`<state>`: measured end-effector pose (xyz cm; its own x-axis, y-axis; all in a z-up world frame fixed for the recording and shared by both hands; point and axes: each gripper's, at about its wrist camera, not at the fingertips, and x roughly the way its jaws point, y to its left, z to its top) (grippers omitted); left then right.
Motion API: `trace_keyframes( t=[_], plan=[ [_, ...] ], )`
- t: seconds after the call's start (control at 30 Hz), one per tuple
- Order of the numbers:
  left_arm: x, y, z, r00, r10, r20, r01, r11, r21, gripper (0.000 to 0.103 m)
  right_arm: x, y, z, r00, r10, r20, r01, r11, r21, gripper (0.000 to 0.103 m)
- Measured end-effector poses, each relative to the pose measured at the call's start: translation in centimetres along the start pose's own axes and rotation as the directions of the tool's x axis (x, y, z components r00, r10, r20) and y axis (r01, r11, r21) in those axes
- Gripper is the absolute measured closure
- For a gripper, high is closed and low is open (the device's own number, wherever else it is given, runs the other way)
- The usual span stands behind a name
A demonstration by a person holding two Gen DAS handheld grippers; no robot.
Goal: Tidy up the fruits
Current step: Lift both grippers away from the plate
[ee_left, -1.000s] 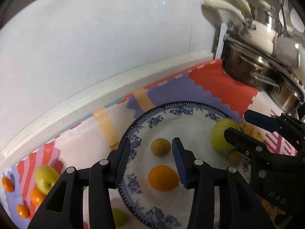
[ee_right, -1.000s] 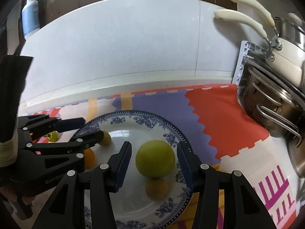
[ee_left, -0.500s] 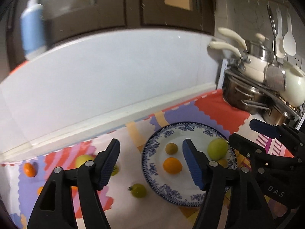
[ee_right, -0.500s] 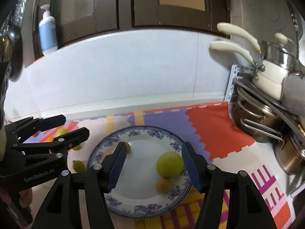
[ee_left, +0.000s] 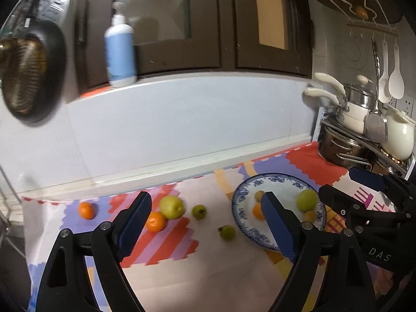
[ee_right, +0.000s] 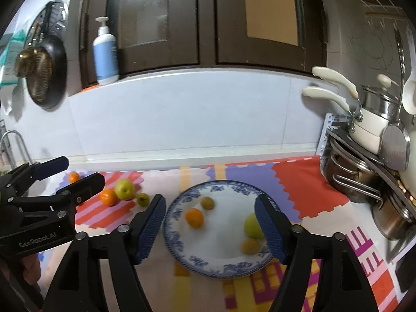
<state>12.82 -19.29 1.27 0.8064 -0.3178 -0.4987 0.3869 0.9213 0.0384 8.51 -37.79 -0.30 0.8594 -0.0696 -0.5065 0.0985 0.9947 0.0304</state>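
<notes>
A blue-and-white plate (ee_left: 244, 227) (ee_right: 182, 254) on the colourful mat holds a green apple (ee_left: 307, 200) (ee_right: 251, 225), an orange (ee_right: 194, 217), and two small brownish fruits (ee_right: 207, 203) (ee_right: 250, 246). Left of the plate lie a yellow-green apple (ee_left: 171, 207) (ee_right: 124, 189), oranges (ee_left: 155, 221) (ee_left: 86, 210) (ee_right: 108, 197) and two small green fruits (ee_left: 199, 211) (ee_left: 227, 231). My left gripper (ee_left: 205, 225) is open and empty, high above the mat. My right gripper (ee_right: 210, 225) is open and empty, high above the plate.
Stacked pots and pans (ee_left: 364, 130) (ee_right: 369, 140) on a rack stand at the right. A blue soap bottle (ee_left: 120, 49) sits on the window ledge. A dark pan (ee_right: 44, 78) hangs at left. A metal rack (ee_right: 13, 145) shows at far left.
Both grippers have pulled up and back from the plate and opened wider. The plate and fruits now look small and far below.
</notes>
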Motion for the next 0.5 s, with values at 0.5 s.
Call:
trace_keyframes(
  t=[0.5],
  plan=[
    [-7.3, 5.5, -2.8, 0.99, 0.123, 0.065, -0.121, 0.992, -0.04, 0.012, -3.9, 6.6, -0.5, 0.994, 0.082, 0.068, -0.078, 0.995, -0.059, 0.03]
  ],
)
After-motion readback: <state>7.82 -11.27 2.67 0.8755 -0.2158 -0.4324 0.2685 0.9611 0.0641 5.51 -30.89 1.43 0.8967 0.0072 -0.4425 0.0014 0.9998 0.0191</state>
